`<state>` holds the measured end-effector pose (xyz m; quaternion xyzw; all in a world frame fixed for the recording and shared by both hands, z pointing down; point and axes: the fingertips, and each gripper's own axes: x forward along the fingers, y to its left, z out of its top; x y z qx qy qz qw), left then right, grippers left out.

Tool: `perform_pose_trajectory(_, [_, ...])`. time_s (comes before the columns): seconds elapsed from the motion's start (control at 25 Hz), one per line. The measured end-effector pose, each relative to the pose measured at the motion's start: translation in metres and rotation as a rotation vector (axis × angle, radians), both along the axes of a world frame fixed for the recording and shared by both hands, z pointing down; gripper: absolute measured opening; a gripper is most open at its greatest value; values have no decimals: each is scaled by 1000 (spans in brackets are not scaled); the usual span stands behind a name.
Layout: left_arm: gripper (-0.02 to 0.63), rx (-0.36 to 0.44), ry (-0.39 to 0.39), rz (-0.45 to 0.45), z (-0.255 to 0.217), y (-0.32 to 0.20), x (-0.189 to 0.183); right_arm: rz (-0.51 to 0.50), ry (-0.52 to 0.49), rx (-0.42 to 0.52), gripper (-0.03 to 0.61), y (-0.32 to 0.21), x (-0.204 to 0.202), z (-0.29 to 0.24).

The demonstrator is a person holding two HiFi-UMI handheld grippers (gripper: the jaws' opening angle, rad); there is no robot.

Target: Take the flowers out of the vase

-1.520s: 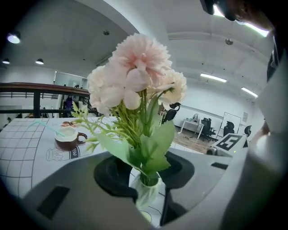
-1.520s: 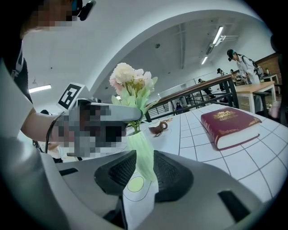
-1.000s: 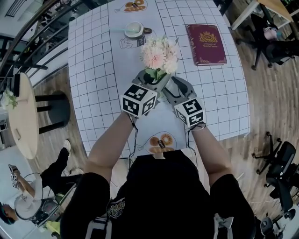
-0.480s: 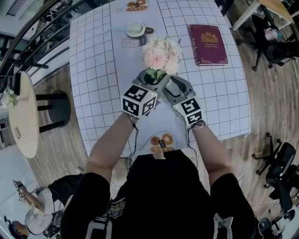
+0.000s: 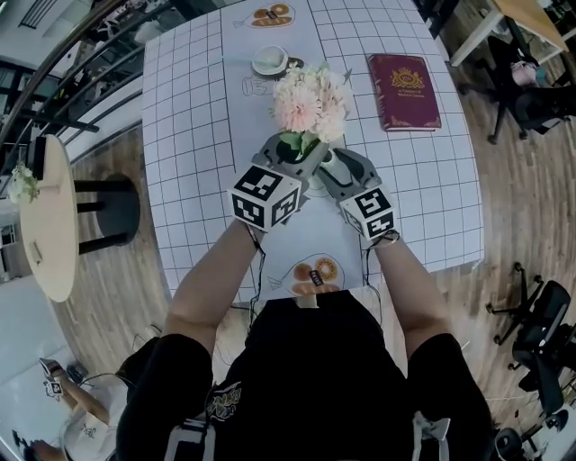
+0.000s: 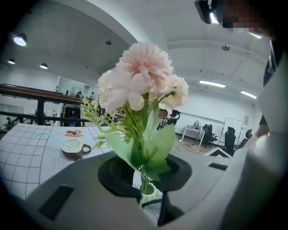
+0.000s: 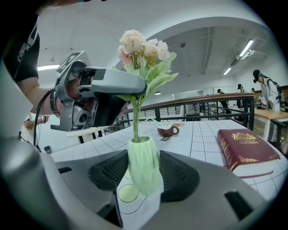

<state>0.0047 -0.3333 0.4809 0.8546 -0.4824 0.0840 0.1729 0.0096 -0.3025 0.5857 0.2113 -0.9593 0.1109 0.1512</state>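
Both bare forearms reached forward from the person's body and converged over the middle of the table (image 5: 180, 135), each gripper tipped slightly downward.

The left gripper (image 5: 297, 155) sat the higher of the two. Its jaws had just been closing, with the green stems and leaves of the flowers (image 5: 310, 101) between them, and the pads gripped those stems just above the vase mouth. The right gripper (image 5: 329, 164) sat lower and to the right, its two ribbed pads pressed against opposite sides of the vase (image 7: 143, 164), which stood upright between them over the white runner. The stems were in the vase mouth, and the blooms rose above both grippers.

Counts:
- One pale green ridged vase.
- One bunch of pink and cream flowers.
- One maroon book (image 5: 404, 90) with a gold emblem, lying flat on the far right of the table.
- One cup (image 5: 268, 60) with a brown handle, beyond the flowers.
- Two plates of ring pastries, one at the far edge (image 5: 270, 13) and one at the near edge (image 5: 315, 273).
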Motion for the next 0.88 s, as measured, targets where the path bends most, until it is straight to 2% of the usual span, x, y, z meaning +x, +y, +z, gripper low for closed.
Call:
perform_pose_trajectory(0.64, [81,132,114,-98,-70,24,-39,-8,10,2,227,-1,-1,0])
perform_pose_trajectory(0.88, [80,162,109,-132,-85,43,-59,-15,14,8,227,-1,0,2])
